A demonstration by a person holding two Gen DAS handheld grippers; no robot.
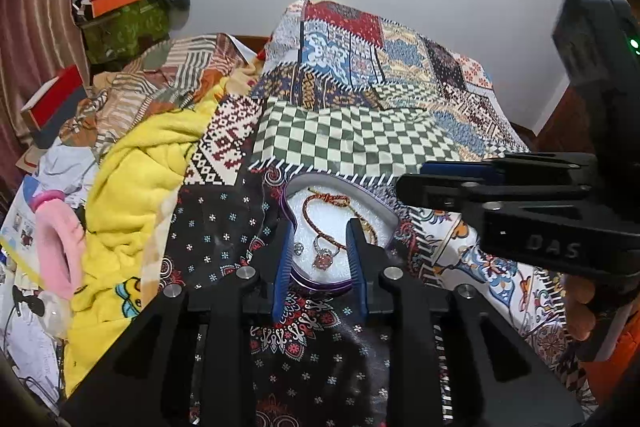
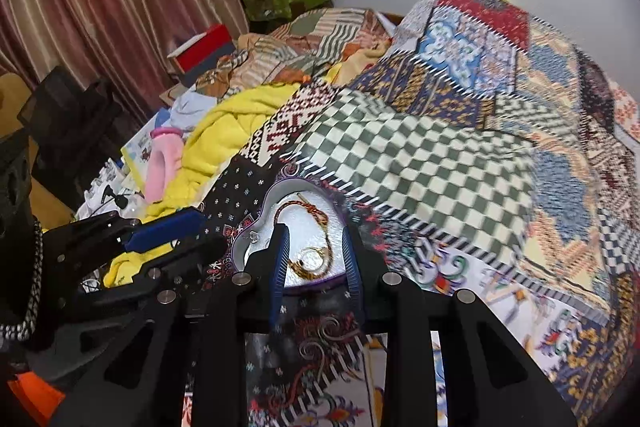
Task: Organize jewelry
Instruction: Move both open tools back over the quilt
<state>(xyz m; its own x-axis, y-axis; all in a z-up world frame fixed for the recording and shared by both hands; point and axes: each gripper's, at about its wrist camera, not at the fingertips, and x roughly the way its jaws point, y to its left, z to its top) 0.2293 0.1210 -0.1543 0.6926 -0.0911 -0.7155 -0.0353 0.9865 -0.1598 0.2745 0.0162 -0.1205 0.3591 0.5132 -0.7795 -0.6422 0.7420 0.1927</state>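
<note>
Reading "DAS" on right tool (image 1: 412, 183), above heart box (image 1: 340, 283)

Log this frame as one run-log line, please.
stage: approach | left gripper: open, over heart-shaped box | right gripper: open, over same box | necklace, ring: in box, ungrasped

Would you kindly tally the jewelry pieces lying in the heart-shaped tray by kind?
Chains: 1, the red-and-gold chain.
Rings: 1, the ring with a red stone.
Small silver pieces: 1, the silver stud.
Total: 3, all in the heart-shaped tray.
</note>
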